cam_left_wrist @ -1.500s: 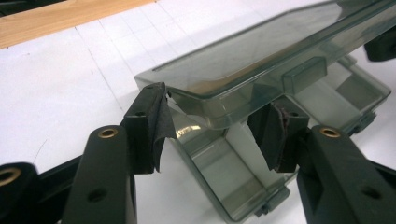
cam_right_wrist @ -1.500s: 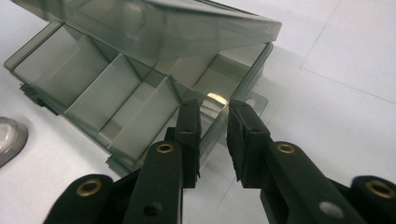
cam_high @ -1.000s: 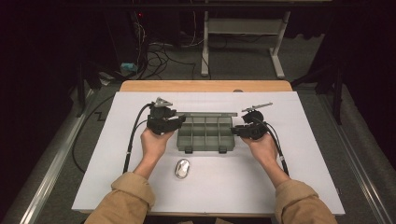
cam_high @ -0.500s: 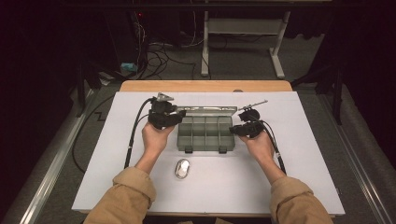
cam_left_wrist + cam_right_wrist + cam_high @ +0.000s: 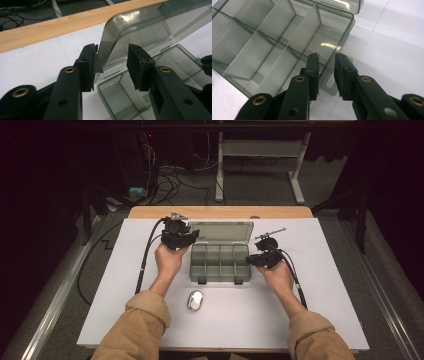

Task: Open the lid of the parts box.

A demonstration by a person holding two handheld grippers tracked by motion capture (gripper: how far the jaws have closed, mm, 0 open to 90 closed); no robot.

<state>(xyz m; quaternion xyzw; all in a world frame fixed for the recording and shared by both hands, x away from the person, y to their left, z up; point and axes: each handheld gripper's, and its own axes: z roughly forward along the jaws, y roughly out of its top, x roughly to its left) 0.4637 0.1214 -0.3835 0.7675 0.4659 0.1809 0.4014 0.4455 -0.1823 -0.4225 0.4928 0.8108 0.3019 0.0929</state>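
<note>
The clear compartment box is set on the white table, its lid raised upright. The lid's corner is straddled by the left tongs, whose jaws have just been closing without yet pressing on it. The box's side wall is bracketed by the part-open right tongs; contact cannot be told.

The box's lid now stands raised; left gripper jaws have been closing around it
</note>
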